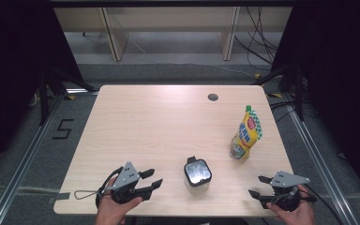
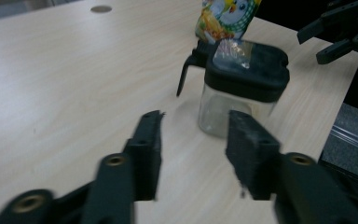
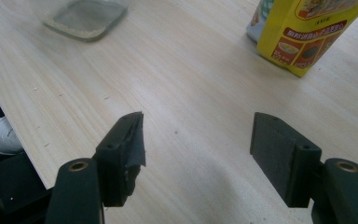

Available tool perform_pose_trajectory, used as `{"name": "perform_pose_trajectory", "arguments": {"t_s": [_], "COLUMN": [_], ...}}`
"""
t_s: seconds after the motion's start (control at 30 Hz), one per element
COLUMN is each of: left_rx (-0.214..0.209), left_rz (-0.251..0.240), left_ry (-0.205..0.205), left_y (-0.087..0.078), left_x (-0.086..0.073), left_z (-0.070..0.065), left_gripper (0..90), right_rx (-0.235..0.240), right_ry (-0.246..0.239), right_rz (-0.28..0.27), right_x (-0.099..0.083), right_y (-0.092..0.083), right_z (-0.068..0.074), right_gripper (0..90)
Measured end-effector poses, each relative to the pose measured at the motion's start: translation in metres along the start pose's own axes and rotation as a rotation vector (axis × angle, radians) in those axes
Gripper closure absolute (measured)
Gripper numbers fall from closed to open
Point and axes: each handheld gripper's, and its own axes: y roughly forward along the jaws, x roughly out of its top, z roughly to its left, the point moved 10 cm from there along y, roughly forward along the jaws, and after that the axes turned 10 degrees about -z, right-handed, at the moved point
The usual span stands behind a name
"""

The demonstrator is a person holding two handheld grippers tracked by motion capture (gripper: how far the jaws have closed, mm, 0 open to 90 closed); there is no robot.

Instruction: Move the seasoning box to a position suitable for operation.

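The clear glass jar with the black flip lid (image 1: 197, 175) stands upright near the table's (image 1: 168, 122) front edge — just right of the left gripper (image 1: 152, 178), whose empty jaws gape toward it. The right gripper (image 1: 258, 185) — likewise open, empty — sits farther off.

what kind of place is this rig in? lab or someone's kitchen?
Most likely a lab or recording workspace, not a kitchen. A bare wooden table sits between dark curtains, with loose cables on the floor behind and a "5" marked on the floor. Just two props: a lidded jar and a yellow pouch.
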Motion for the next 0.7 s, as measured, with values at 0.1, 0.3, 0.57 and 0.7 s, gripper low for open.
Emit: {"name": "perform_pose_trajectory", "arguments": {"t_s": [0.1,0.3,0.57,0.7], "left_rx": [-0.038,-0.064,-0.093,-0.096], "left_rz": [-0.018,-0.02,0.003,0.017], "left_ry": [0.019,0.044,0.064,0.065], "left_y": [0.013,0.036,0.065,0.073], "left_x": [0.013,0.033,0.051,0.052], "left_z": [-0.001,0.002,0.004,0.005], "left_gripper": [78.3,87.2,88.9,89.0], "right_rx": [0.003,-0.001,-0.005,-0.007], "right_ry": [0.018,-0.001,0.008,0.01], "right_rz": [0.006,-0.006,-0.008,-0.004], "right_x": [-0.001,0.001,0.001,0.0], "right_y": [0.0,0.0,0.001,0.001], "right_z": [0.003,0.0,0.0,0.001], "right_gripper": [35.5,35.6,35.6,35.6]}}
